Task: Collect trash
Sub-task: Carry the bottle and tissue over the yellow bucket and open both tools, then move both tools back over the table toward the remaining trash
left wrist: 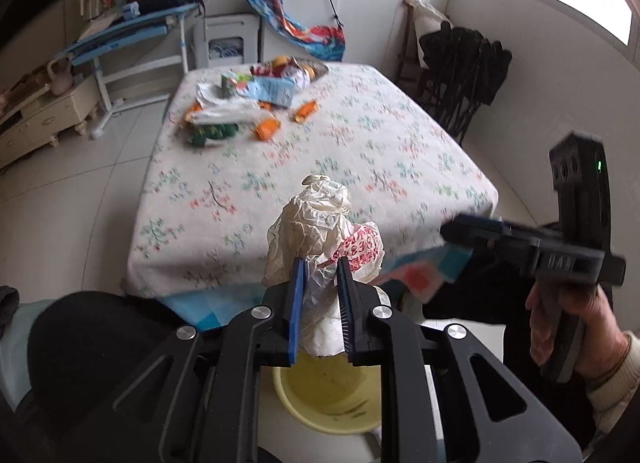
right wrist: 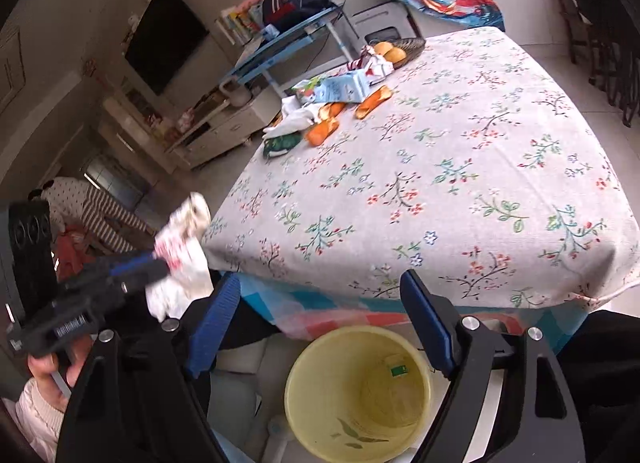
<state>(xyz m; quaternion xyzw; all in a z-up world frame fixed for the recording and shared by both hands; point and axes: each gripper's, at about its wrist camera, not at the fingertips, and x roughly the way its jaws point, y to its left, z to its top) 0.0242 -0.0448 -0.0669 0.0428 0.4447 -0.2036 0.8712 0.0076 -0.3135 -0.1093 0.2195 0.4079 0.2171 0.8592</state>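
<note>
A crumpled paper wrapper (left wrist: 320,231) is clamped between the closed fingers of the left gripper (left wrist: 320,295), directly above a yellow bucket (left wrist: 332,395). The right gripper (right wrist: 320,327) is held wide open and empty over the same bucket, short of the floral-clothed table (right wrist: 440,183).
</note>
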